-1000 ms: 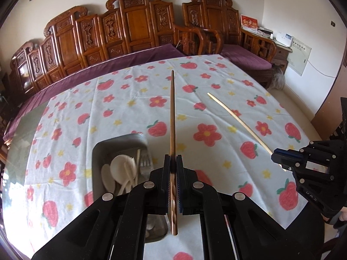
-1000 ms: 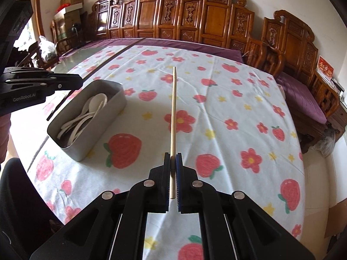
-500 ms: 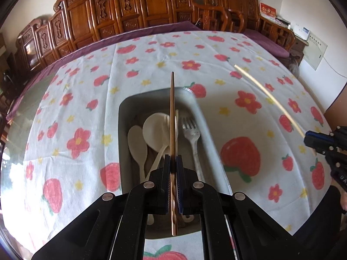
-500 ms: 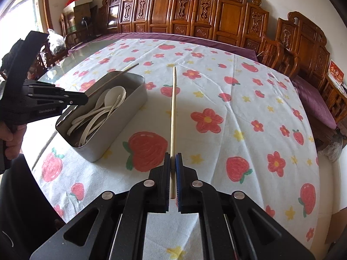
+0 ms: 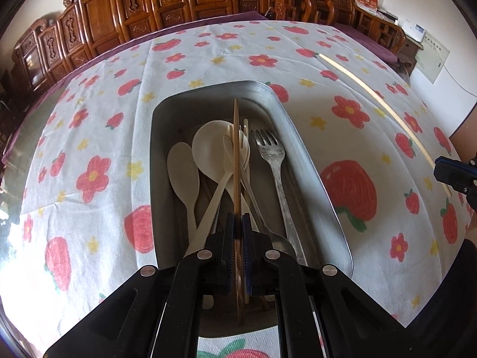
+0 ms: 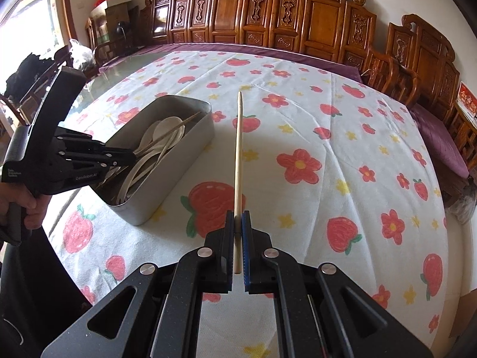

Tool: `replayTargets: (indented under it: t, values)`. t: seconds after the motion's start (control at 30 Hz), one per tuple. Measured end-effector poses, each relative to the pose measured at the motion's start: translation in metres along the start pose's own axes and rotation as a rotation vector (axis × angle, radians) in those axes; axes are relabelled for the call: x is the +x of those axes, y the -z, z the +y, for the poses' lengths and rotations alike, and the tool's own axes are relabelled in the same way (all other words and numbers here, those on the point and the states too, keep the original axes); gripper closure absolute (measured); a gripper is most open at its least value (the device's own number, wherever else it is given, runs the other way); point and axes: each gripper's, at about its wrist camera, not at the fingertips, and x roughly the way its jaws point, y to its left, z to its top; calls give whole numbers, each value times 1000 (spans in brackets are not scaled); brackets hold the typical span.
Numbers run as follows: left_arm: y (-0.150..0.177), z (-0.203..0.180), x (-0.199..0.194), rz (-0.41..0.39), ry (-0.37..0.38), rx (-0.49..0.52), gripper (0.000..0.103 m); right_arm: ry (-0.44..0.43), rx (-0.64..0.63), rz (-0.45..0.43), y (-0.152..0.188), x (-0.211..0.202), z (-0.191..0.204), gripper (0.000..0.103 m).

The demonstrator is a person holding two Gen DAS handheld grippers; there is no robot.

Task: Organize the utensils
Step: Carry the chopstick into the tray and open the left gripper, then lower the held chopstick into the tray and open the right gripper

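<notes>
Left wrist view: the left hand-held gripper [image 5: 235,232], clamped on a dark chopstick [image 5: 236,161], hangs over the metal tray [image 5: 313,161] at frame centre; lower it lengthwise among the spoons [image 5: 205,149], then release

Each hand-held gripper [image 6: 237,223] is black plastic with round silver screws, blue pads [image 6: 245,247] inside, and small white letters.

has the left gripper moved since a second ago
Yes. The left gripper, shut on the brown chopstick, has come down over the metal tin, which now fills its view.
</notes>
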Motion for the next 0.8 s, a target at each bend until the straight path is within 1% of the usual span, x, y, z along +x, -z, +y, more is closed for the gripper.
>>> replayTargets:
  t: [0.17,0.23,0.3,0.33,0.47,0.6,0.8]
  values:
    - [0,2,-3,-7,10,-7,98,-14,-5,-5,-6,1,11,97]
    - [0,4,-8,-16,10,-8,96,-23,-4,-9,-10,3,16,97]
    - [1,8,-17,-38,12,-15,86,-37,-3,-14,-15,4,23,97]
    - [0,10,-20,-48,11,-18,84,-42,-2,-15,-17,5,26,97]
    - [1,23,-37,-93,-6,-36,83,-79,7,-16,-26,11,43,97]
    - [1,37,-54,-141,-41,-68,83,-104,7,-7,-32,20,61,97]
    - [1,57,-71,-179,-56,-105,83,-143,25,13,-42,35,83,97]
